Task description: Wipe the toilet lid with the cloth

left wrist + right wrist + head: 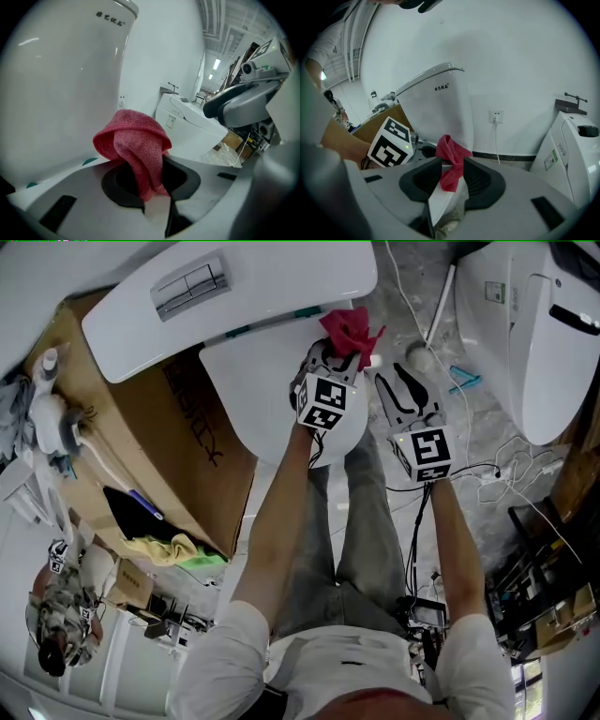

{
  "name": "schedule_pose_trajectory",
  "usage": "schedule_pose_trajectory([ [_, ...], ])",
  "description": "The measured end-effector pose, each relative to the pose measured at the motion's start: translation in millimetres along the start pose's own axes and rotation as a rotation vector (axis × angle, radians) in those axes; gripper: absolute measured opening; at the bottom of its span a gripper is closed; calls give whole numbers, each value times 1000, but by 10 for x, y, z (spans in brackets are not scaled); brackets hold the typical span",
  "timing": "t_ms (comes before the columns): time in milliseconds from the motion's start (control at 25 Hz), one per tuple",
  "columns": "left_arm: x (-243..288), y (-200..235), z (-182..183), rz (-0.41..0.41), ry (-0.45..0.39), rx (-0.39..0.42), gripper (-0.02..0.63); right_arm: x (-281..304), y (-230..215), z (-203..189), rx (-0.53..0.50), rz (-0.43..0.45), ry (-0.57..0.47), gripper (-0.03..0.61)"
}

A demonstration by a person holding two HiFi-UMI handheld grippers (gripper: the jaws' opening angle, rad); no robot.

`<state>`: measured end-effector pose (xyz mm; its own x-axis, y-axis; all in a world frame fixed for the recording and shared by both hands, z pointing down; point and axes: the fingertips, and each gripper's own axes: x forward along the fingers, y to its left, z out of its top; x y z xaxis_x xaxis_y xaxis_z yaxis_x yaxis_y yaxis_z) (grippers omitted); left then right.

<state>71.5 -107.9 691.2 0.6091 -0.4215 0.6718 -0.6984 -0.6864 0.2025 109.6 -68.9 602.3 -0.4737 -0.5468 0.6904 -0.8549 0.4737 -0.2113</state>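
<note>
Cloth position: the red cloth (351, 329) is sitting bunched at the rear right corner of the toilet lid (262, 399), just in front of the cistern (234, 282); I cannot tell whether it is pressing on the lid
Left gripper (342, 354): its jaws are clenching on the bulk of the cloth, which is mounding up above the pads in the left gripper view
Right gripper (382, 367): it is riding just beside the left one; a hanging fold of the cloth is filling the gap between its pads, so I am reading it as pinching that fold
Governing relation: both pairs of jaws are pointing at the cistern, and almost all of the unwiped lid is lying behind them, toward the operator
Lid axis: it is running from the cistern toward the operator's legs, so I am judging a draw-back stroke to be the natural one
Nearer hand: the left is standing over the lid, while the right is hanging off its right edge
Edges: a cardboard box (141, 427) is crowding the lid's left side
Open room: the floor to the right is carrying loose cables (487, 474); a second toilet (534, 334) is standing well apart
</note>
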Motion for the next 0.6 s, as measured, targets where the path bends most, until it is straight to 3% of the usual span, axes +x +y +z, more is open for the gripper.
schedule_pose_trajectory([
  [240,2,107,-184,16,59,-21,107,143,124,34,-18,15,11,141],
  [600,-134,253,-267,40,58,-51,106,253,318,80,-49,33,23,141],
])
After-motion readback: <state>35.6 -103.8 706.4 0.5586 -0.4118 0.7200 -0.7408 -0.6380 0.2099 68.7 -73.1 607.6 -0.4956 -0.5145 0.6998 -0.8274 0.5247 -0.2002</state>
